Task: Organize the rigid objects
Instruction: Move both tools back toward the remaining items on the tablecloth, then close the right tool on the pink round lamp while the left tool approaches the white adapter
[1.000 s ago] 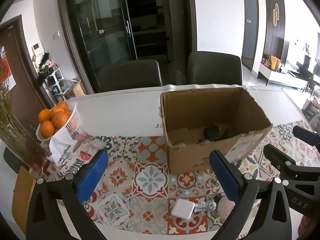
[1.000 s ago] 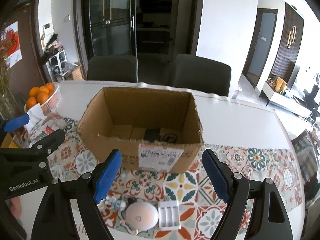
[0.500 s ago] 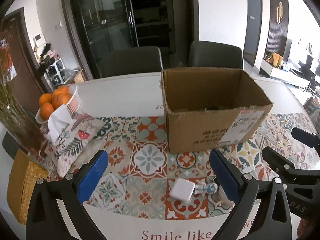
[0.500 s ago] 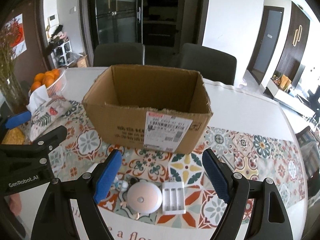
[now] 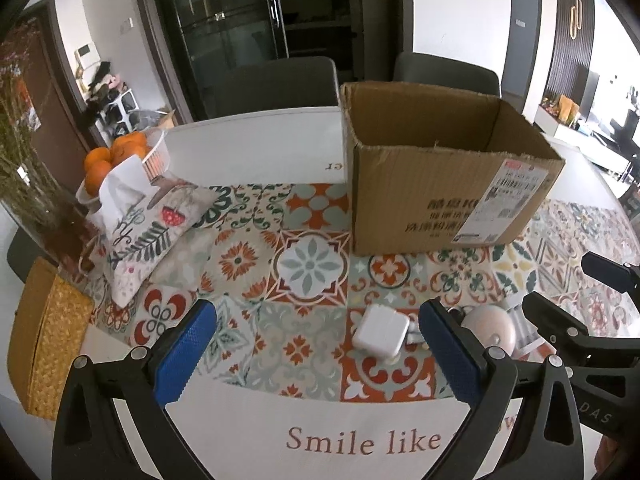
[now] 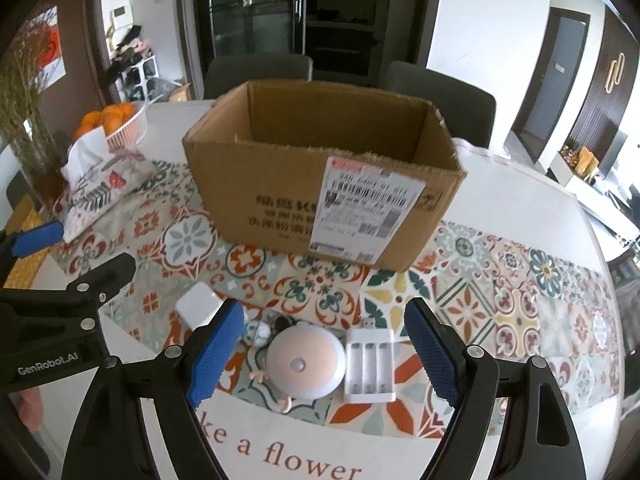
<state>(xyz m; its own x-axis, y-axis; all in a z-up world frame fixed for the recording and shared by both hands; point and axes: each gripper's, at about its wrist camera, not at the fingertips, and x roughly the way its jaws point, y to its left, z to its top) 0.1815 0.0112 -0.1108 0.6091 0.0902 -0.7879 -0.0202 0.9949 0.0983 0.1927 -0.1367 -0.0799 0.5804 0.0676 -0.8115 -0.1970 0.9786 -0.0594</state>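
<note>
My right gripper [image 6: 322,350], jaws spread and empty, hovers right over the lamp [image 6: 305,362]; my open left gripper [image 5: 320,354] is nearer the charger [image 5: 382,332].

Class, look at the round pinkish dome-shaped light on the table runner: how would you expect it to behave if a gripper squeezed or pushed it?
The round light looks like smooth hard plastic, so probably stiff and rather slippery. Its curved sides may let fingers slide upward off it. It sits flat and low, so a push would likely slide it into the battery charger beside it, not tip it.
</note>
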